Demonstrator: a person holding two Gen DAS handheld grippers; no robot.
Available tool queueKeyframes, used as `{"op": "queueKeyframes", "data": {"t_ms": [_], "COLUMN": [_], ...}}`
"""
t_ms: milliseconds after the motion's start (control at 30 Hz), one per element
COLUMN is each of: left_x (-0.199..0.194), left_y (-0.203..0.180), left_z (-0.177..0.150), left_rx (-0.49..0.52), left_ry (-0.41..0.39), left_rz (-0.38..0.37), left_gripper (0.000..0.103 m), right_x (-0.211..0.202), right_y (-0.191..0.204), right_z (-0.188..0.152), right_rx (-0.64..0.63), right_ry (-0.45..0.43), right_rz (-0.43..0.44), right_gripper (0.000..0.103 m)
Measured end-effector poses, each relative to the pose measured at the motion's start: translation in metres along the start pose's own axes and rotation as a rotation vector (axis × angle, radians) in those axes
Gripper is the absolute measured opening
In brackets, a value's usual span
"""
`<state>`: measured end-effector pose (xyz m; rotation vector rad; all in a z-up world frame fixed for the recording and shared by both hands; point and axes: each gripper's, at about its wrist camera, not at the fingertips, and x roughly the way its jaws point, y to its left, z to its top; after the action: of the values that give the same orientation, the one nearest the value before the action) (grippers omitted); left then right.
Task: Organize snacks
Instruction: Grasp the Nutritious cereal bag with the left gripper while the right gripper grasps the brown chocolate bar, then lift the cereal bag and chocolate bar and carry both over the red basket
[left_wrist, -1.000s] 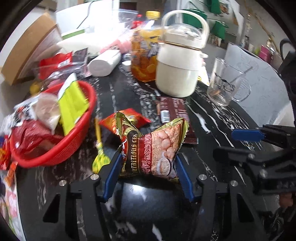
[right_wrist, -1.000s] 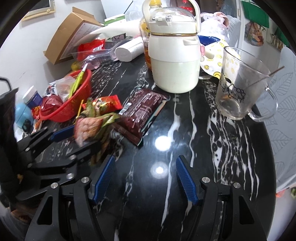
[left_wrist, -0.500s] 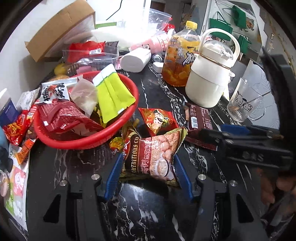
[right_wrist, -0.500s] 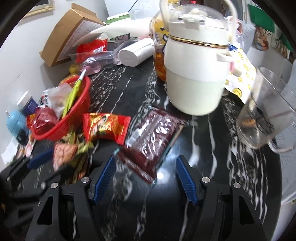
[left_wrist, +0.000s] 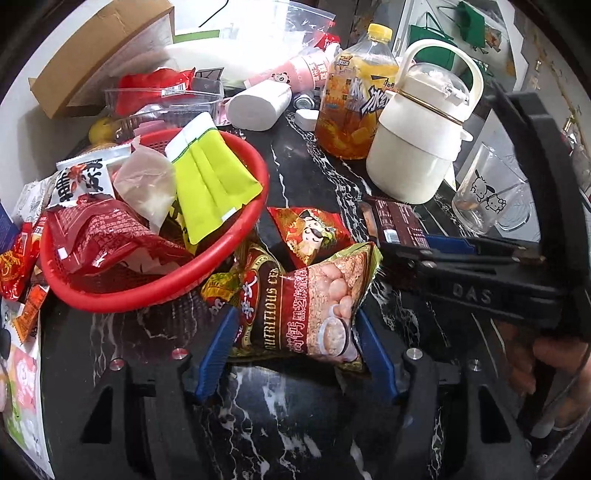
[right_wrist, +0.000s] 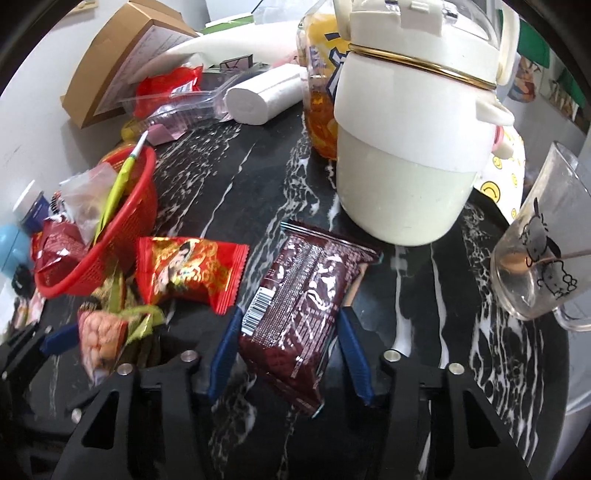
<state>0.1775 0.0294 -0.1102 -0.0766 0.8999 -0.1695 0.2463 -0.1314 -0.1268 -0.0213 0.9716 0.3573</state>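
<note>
My left gripper (left_wrist: 295, 325) is shut on a cereal snack packet (left_wrist: 306, 306) and holds it just right of the red basket (left_wrist: 236, 243), which holds several snack packets. My right gripper (right_wrist: 288, 328) is open, its fingers on either side of a dark brown snack packet (right_wrist: 306, 295) lying on the black marble table (right_wrist: 229, 181). A red snack packet (right_wrist: 188, 273) lies between the basket (right_wrist: 122, 221) and the brown packet. In the left wrist view the right gripper (left_wrist: 417, 247) reaches the brown packet (left_wrist: 399, 221), and the red packet (left_wrist: 310, 232) lies beyond the cereal packet.
A white kettle (right_wrist: 410, 147), a juice bottle (left_wrist: 354, 103) and a glass mug (right_wrist: 539, 266) stand at the back right. A cardboard box (left_wrist: 96, 59), paper roll (left_wrist: 258, 107), plastic containers and more packets crowd the back left.
My left gripper lifted the cereal packet and carried it toward the red basket. My right gripper moved forward until its open fingers straddle the dark brown packet.
</note>
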Motion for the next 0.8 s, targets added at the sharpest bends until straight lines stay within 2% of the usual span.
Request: {"op": "queueKeyframes", "data": {"t_ms": [333,533,800], "left_x": [-0.003,-0.01,-0.032], "left_y": [-0.007,-0.027,-0.05], "left_z": [-0.006,-0.017,-0.046], "left_rx": [0.041,0.099,0.128], "left_ry": [-0.019,0.007,0.045], "left_rz": [-0.017,-0.042,-0.042], "left_gripper": [0.065,0.065,0.065], "right_x": [-0.022,-0.038,-0.066], "right_y": [-0.001,-0.002,-0.008], "right_z": [-0.032,-0.054,-0.093], "right_rx": [-0.018,-0.025,-0.019], "right_ry": [0.024,0.028,0.041], "right_rz": [0.079,0.088,0.077], "right_gripper": [0.048,0.048,0.048]}}
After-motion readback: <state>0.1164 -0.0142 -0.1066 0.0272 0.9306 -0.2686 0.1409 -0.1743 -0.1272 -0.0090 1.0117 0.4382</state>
